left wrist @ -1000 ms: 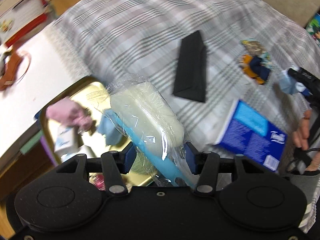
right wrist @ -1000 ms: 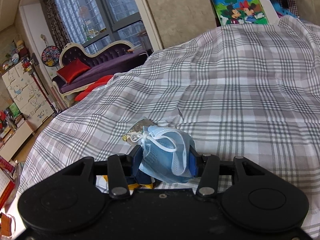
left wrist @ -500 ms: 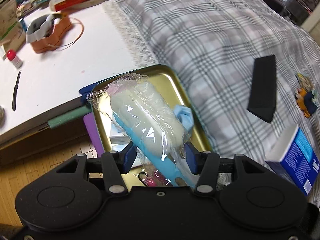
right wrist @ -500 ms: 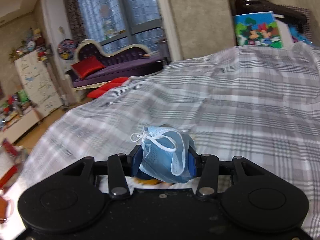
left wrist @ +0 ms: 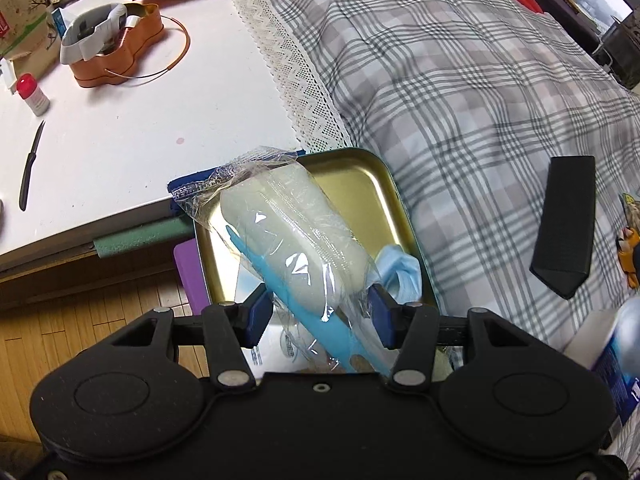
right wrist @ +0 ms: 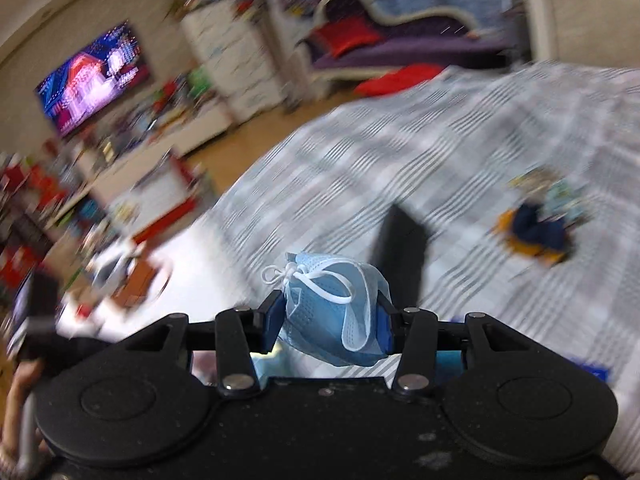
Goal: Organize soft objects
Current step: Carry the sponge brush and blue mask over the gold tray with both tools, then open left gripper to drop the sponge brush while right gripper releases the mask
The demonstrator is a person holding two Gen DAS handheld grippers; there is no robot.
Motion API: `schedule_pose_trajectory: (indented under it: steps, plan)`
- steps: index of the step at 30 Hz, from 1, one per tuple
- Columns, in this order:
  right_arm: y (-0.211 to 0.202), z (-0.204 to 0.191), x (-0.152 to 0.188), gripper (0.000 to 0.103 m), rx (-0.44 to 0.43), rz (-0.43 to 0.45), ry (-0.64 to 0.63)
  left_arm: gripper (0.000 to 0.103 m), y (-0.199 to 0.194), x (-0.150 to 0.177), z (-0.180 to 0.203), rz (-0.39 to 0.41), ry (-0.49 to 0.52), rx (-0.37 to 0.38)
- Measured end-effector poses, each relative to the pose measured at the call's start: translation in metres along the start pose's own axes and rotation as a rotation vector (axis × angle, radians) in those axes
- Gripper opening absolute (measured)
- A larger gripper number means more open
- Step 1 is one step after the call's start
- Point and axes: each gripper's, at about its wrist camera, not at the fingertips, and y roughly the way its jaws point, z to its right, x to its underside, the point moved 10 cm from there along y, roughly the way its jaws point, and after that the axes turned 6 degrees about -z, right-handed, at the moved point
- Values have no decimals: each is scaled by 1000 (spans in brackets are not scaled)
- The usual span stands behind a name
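My left gripper [left wrist: 320, 312] is shut on a pale sponge wrapped in clear plastic [left wrist: 292, 236], which has a light blue handle. It hangs over a gold metal tray [left wrist: 360, 176] at the edge of the plaid bed. A blue face mask [left wrist: 400, 272] lies in the tray beside the sponge. My right gripper [right wrist: 328, 320] is shut on another crumpled blue face mask [right wrist: 332, 312] with white ear loops, held above the bed in a blurred view.
A black folded case [left wrist: 564, 224] and a small cartoon figure [left wrist: 632, 236] lie on the plaid cover [left wrist: 460, 92]. A white table [left wrist: 120, 140] to the left carries an orange tin [left wrist: 116, 52], a small bottle [left wrist: 34, 94] and a knife [left wrist: 30, 168]. A blue tissue pack [left wrist: 616, 360] sits at the right edge.
The left gripper carried the wrapped sponge from over the bed to above the gold tray and lower. The right gripper swung left with the mask, so its view turned toward the room and blurred.
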Motion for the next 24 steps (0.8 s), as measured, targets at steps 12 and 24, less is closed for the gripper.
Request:
schedule_pose_trajectory:
  steps: [12, 24]
  plan:
    - [62, -72, 62, 47, -31, -245, -157, 51, 36, -21, -7, -23, -35, -11]
    - [109, -97, 86, 54, -17, -352, -200, 57, 69, -31, -15, -36, -17, -40]
